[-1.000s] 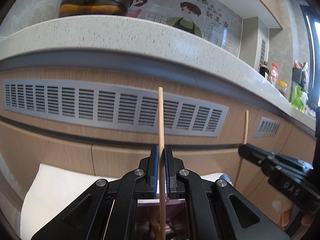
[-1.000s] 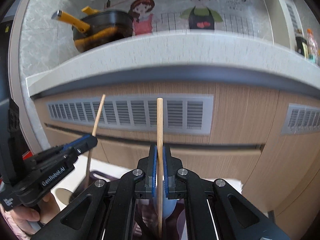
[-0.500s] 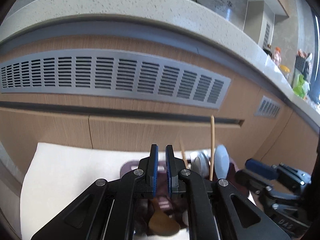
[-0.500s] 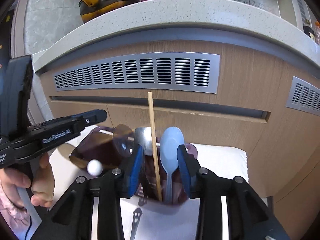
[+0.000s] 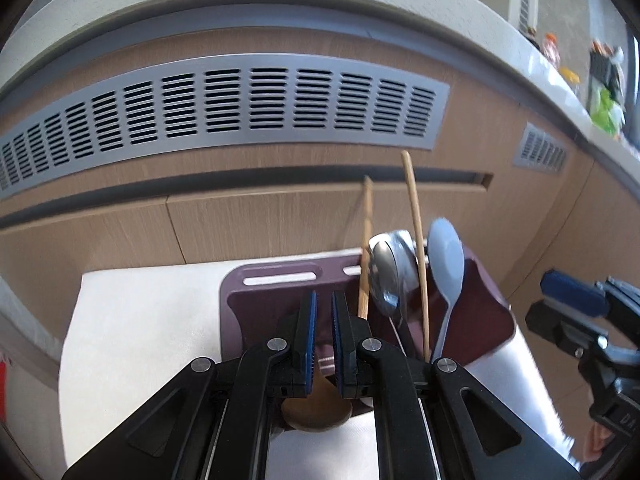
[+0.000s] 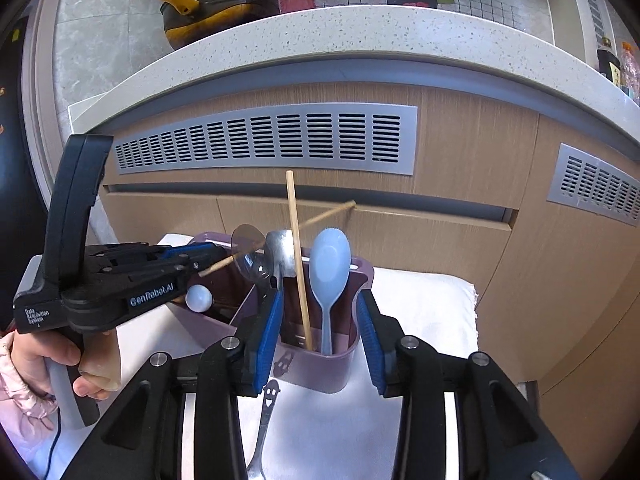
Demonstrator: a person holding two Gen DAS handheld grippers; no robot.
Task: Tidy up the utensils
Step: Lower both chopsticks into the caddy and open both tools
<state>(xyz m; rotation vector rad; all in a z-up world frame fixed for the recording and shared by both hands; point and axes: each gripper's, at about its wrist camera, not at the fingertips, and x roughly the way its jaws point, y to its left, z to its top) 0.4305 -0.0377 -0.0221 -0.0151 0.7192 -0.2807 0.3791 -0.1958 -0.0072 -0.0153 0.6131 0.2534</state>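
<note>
Two tongs, both empty. Right tongs (image 6: 320, 332) spread wide, blue pads either side of near end of purple utensil holder (image 6: 320, 372), not touching it. Left tongs (image 5: 324, 336) nearly closed, narrow gap between pads, nothing in it; hovering over left part of holder (image 5: 276, 300), above wooden spoon bowl (image 5: 316, 408).

Right compartment: one chopstick (image 6: 299, 264) upright, blue plastic spoon (image 6: 330, 276) just right of it, metal spoon (image 6: 282, 254) just left, all bowl-up. Second chopstick (image 6: 324, 216) tilted, leaning across holder from left compartment up to right, crossing behind upright one. Clear plastic spoon (image 6: 250, 256) and small white ball (image 6: 199, 298) on left side, near left tongs' tip.

Holder standing on white cloth (image 6: 424, 308) over table. Smiley-handled metal utensil (image 6: 267, 412) flat on cloth, near side, between right tongs' arms. Wood cabinet front with grey vent (image 6: 264, 144) behind; black-and-yellow pot (image 6: 216, 4) on counter above.
</note>
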